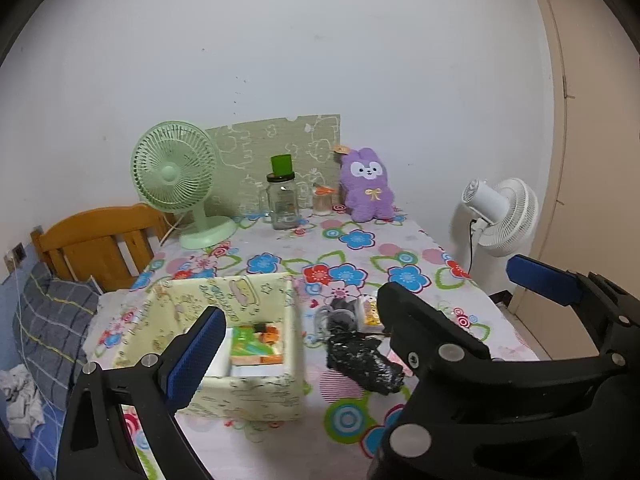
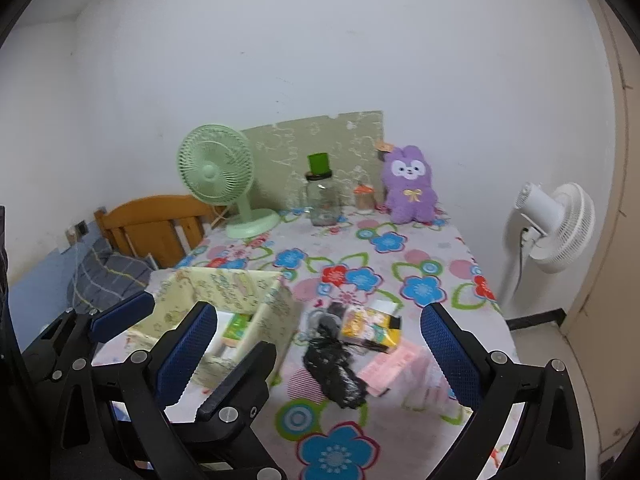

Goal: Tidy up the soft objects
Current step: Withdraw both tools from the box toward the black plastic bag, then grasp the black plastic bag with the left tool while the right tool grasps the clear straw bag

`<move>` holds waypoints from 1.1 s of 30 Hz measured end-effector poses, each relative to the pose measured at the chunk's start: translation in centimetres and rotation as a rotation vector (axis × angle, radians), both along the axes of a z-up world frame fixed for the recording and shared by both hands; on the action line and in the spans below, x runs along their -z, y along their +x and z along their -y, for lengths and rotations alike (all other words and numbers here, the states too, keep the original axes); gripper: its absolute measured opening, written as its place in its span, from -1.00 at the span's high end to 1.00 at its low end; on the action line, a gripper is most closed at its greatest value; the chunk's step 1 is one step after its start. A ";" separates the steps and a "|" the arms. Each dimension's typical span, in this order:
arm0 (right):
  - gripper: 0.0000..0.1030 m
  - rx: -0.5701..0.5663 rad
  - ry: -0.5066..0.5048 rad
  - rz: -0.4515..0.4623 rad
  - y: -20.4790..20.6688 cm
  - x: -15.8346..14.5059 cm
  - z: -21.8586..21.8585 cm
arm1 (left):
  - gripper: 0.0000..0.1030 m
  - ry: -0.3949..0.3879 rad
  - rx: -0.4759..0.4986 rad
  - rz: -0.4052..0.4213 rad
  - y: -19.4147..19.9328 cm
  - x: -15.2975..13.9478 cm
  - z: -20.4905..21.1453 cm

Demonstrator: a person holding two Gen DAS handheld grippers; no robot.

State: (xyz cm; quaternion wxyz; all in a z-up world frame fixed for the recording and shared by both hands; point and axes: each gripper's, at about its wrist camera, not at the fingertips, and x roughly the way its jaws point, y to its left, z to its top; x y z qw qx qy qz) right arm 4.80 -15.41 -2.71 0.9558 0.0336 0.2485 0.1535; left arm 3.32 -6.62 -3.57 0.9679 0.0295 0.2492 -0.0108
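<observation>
A cream patterned fabric box (image 1: 256, 396) stands open on the flowered tablecloth, with a green and orange pack (image 1: 256, 344) inside. Right of it lie a crumpled black bag (image 1: 360, 364) (image 2: 334, 372), a yellow packet (image 2: 368, 326) and a pink packet (image 2: 390, 364). A purple plush toy (image 1: 368, 186) (image 2: 412, 190) sits upright at the table's far edge. My left gripper (image 1: 320, 340) is open above the box and bag; its right finger is hidden. My right gripper (image 2: 318, 332) (image 1: 454, 280) is open over the bag and packets. The two grippers overlap side by side, both holding nothing.
At the back stand a green desk fan (image 1: 176, 176), a glass jar (image 1: 282, 204) with a green cup on top, a small orange-lidded jar (image 1: 322, 200) and a patterned board. A white floor fan (image 2: 556, 228) stands right of the table. A wooden headboard (image 1: 96, 240) and plaid pillow lie left.
</observation>
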 end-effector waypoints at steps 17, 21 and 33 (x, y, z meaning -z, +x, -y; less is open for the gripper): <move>-1.00 0.112 -0.032 -0.066 2.0 5.2 3.4 | -0.85 -0.004 0.061 -0.079 2.6 4.9 3.5; -1.00 0.120 -0.025 -0.077 2.5 6.4 3.6 | -0.85 -0.001 0.060 -0.070 2.9 6.0 3.6; -1.00 0.170 -0.031 -0.161 4.4 9.9 4.4 | -0.70 -0.018 0.058 -0.170 5.2 9.6 4.2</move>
